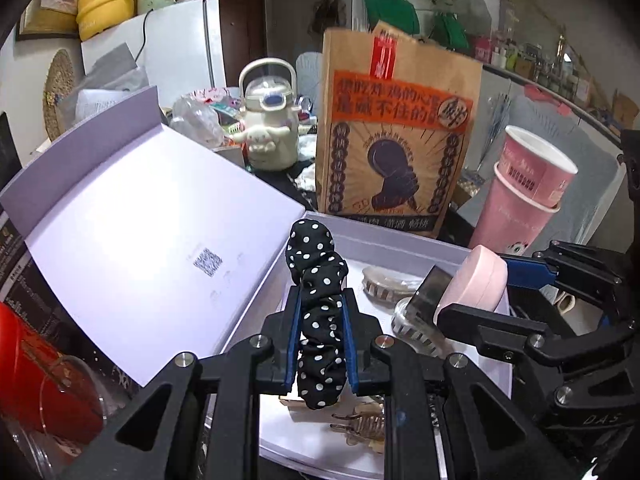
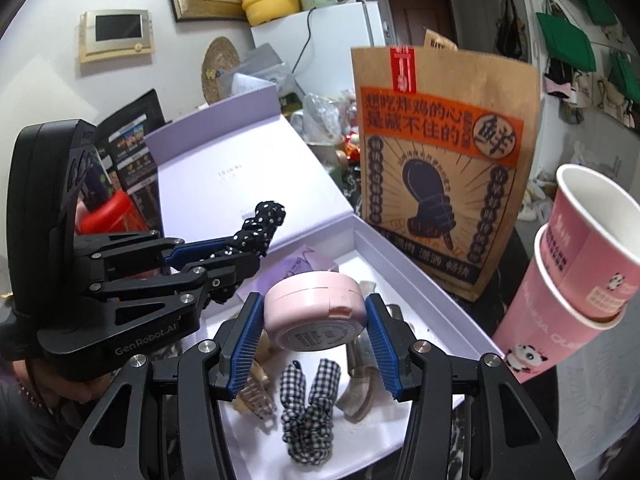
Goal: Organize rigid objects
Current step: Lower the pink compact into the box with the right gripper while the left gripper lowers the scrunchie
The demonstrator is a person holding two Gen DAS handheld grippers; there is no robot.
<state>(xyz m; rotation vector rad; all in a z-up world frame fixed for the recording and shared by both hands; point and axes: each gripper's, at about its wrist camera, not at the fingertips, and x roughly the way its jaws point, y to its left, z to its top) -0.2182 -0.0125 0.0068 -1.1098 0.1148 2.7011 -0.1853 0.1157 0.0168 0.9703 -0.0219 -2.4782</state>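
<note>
My left gripper (image 1: 320, 320) is shut on a black polka-dot scrunchie (image 1: 318, 280) and holds it above the open lilac box (image 1: 400, 240); it also shows in the right wrist view (image 2: 256, 256), with the scrunchie (image 2: 260, 228). My right gripper (image 2: 316, 312) is shut on a round pink compact (image 2: 316, 308) above the box (image 2: 420, 276); the compact shows in the left wrist view (image 1: 474, 280) too. In the box lie a checked scrunchie (image 2: 308, 404), a beige claw clip (image 2: 256, 392), a grey clip (image 2: 360, 380) and further hair clips (image 1: 360, 424).
The box lid (image 1: 152, 232) stands open to the left. A brown paper bag (image 2: 444, 168) stands behind the box. Stacked pink paper cups (image 2: 580, 264) are at the right. A cream kettle (image 1: 268, 120) and clutter sit behind; a red container (image 1: 44, 380) is at the left.
</note>
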